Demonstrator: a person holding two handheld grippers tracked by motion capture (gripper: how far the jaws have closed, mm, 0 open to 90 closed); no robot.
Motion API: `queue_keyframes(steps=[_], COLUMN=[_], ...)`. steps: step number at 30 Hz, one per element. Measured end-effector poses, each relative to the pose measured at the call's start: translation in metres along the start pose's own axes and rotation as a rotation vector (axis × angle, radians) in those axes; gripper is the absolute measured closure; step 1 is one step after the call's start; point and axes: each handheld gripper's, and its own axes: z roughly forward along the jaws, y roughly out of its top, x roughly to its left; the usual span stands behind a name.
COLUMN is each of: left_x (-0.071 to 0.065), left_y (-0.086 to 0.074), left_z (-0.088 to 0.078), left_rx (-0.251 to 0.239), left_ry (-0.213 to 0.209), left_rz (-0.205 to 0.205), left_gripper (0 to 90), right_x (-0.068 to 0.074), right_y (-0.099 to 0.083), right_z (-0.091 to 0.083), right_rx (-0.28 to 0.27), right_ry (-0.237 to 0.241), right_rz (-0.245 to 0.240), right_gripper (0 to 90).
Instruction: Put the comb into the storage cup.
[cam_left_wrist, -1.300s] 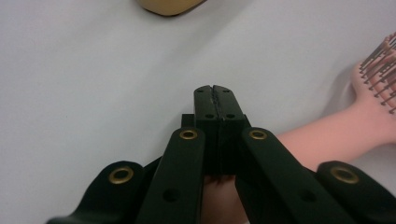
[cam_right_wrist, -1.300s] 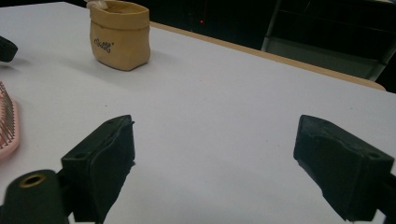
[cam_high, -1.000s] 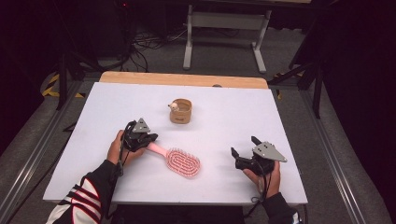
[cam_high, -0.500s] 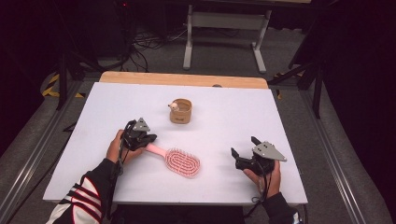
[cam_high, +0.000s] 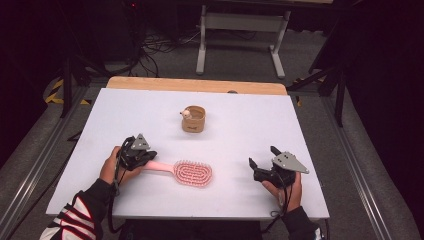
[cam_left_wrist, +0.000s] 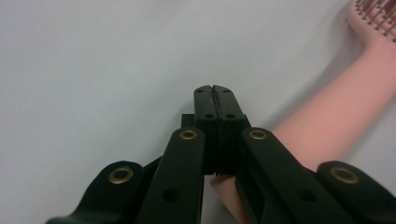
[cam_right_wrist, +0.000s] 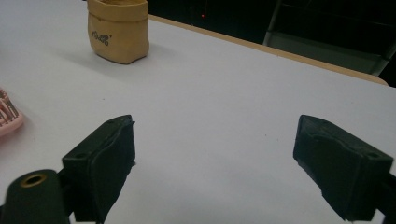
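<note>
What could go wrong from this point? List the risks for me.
1. The left gripper has its jaws shut with nothing between them, resting over the pink hairbrush handle; moving off now would likely leave the brush behind or shove it across the table.
2. The right gripper is wide open, and nothing steadies the brush.
3. A pushed brush might slide toward the tan pouch.

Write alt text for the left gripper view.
The left gripper has its two black jaws shut together over a white table, gripping nothing. The pink hairbrush lies just beside and under them, its handle running up to the bristled head at the top right corner.
</note>
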Motion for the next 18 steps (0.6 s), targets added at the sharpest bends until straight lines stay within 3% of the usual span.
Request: queue_keyframes(steps=[18], left_x=[-0.042], left_y=[-0.041], left_z=[-0.039], left_rx=[-0.004], left_ry=[-0.057], left_rz=[0.009], left_gripper=[89.3], right_x=[0.003], right_y=[-0.001], right_z=[0.003], right_rx=[0.026], right_ry=[0.011], right_rz=[-0.031], right_gripper=[13.3])
